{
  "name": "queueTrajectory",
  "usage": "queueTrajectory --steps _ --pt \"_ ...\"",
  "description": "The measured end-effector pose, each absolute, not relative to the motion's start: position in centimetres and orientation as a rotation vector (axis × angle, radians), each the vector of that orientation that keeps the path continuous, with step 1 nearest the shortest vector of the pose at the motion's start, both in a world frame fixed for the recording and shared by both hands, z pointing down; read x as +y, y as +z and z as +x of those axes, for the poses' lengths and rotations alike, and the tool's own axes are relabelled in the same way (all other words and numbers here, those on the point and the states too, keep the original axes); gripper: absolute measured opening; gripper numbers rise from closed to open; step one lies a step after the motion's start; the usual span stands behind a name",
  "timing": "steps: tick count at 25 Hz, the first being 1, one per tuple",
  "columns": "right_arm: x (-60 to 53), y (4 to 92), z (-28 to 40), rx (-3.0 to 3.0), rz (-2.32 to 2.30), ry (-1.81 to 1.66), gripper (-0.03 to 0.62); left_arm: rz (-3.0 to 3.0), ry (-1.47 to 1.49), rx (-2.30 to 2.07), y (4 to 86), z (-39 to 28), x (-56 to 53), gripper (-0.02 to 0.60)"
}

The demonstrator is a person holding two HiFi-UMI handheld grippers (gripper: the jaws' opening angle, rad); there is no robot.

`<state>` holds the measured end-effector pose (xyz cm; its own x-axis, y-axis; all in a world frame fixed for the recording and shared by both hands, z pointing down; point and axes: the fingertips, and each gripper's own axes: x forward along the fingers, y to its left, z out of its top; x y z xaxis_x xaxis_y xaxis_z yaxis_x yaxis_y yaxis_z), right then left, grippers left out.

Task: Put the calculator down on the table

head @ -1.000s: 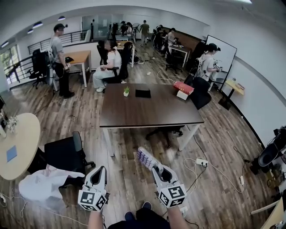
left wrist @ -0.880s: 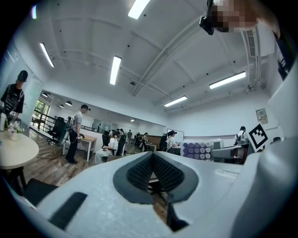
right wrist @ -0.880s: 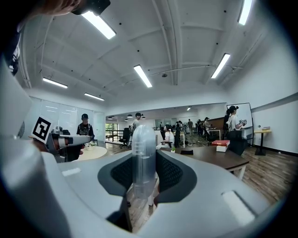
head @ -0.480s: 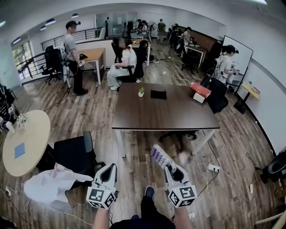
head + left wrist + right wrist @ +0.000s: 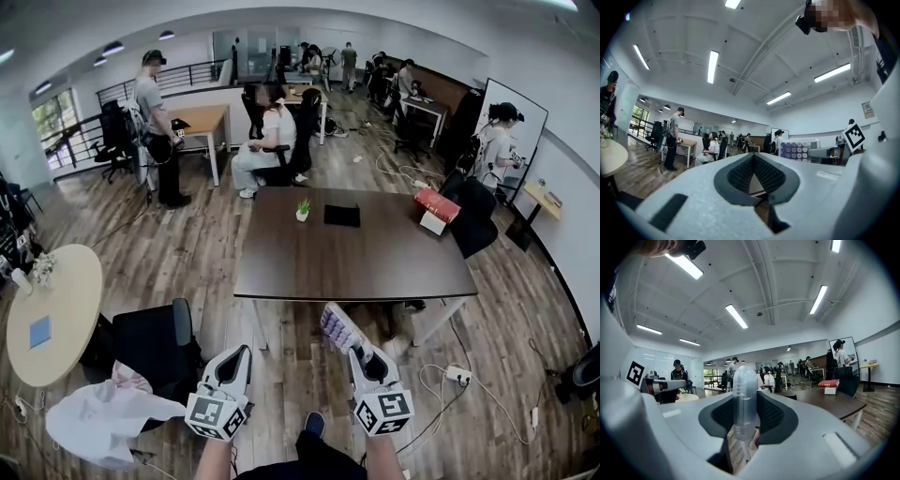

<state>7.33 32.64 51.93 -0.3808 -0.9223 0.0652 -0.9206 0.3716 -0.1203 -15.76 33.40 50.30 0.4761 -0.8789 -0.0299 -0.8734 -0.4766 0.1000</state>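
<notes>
Head view, change: table (image 5: 356, 267) sits lower & bigger in frame than a sec ago. The person is walking up to it, both grippers carried along level.
Head view, calculator: calculator (image 5: 337, 328) w/ purple keys sticks out fwd from right gripper (image 5: 359, 354). It's over the wood floor (image 5: 281, 375), just short of table's near edge, not yet above the top.
Head view, left gripper: left gripper (image 5: 234, 354) is also short of table's near edge, left of the calculator, carrying nothing.
Head view, table top: small plant (image 5: 303, 209) & black pad (image 5: 342, 216) at table's far side, red book (image 5: 438, 203) at its far right corner. Near half is bare.
Left gripper view, jaws: pads pressed together at the tips, nothing btwn them. Calculator keys (image 5: 794, 150) show off to the right.
Right gripper view, jaws: pinching the calculator (image 5: 744, 399) edge-on, one pad on each side.
Right gripper view, table: ahead & right of the calculator, top approx at jaw level (image 5: 829, 401). Red book is at table's far end.
Meaning for task: approach looks nearly done, put-down not begun, calc still fully gripped.
Next (judgement): reach fwd past table's near edge, lower onto the bare near half, then spread the jaws.
Risk (judgement): letting go early drops it on the floor. It's held by one end, so it may tip as it lands.
</notes>
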Motion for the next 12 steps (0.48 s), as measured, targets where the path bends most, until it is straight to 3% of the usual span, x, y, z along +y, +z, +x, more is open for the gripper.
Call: queueTrajectory --steps 12 --pt "18.5 50.7 7.4 2.664 -1.667 -0.226 0.118 2.558 -0.171 -1.635 49.2 -15.0 20.8 -0.005"
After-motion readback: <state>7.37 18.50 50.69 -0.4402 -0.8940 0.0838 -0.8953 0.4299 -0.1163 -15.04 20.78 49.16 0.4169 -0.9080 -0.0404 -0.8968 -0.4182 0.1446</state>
